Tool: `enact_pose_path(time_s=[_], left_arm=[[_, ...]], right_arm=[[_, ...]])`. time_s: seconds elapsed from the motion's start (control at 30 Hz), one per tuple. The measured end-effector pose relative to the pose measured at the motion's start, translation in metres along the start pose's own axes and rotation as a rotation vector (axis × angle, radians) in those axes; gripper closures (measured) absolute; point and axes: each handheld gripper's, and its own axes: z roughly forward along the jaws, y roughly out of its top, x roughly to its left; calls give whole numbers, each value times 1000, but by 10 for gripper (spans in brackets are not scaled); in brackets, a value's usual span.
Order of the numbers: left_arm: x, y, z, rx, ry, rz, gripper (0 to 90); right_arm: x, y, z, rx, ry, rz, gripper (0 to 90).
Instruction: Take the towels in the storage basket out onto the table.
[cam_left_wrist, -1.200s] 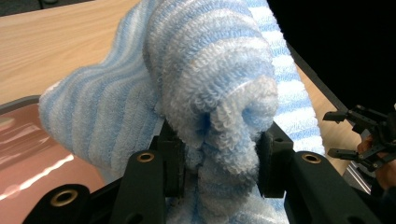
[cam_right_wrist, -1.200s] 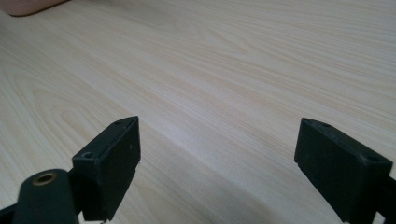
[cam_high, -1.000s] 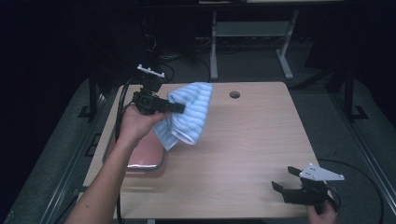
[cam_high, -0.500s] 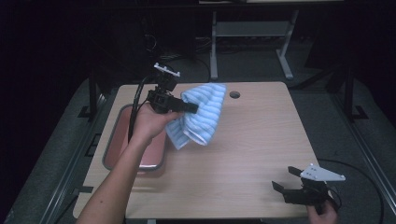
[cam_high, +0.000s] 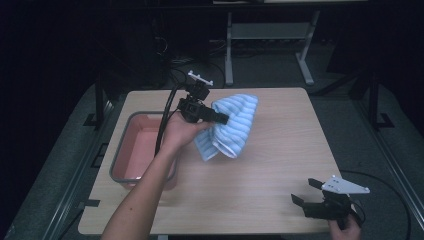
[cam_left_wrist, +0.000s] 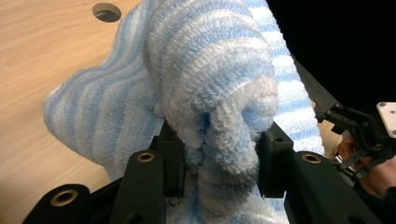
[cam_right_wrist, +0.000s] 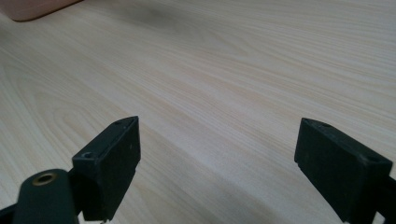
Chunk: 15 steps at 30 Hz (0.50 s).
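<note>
Wooden table (cam_high: 260, 170): left gripper (cam_high: 220, 119) clamps the blue striped towel (cam_high: 232, 127), which hangs above the surface beside the pink tub (cam_high: 137, 145). Its own view shows terry folds pinched between both pads, hiding the fingertips. Right gripper (cam_high: 306, 191) rests spread wide, nothing between.

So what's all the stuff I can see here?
towel: one, blue and white stripes, bunched, held up over the middle of the table
bin: one, pink with a grey rim, on the table's left side
table: one, light wood, with a round hole near the far edge
frame: one, grey metal, on the floor behind the table
left gripper: one, black, shut on the towel, its fingers pressing the folds
right gripper: one, black, fingers apart, low at the table's near right corner
forearm: one, reaching in from the bottom left
</note>
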Motion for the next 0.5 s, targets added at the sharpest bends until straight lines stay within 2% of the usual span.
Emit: enact_pose_path(time_s=[0.3,0.5], left_arm=[[-3,2,20,11,-15,-2,612],[-4,0,41,30,-41,-11,611]], right_arm=[[2,1,3,5,8,-7,137],[2,1,3,6,9,-7,137]])
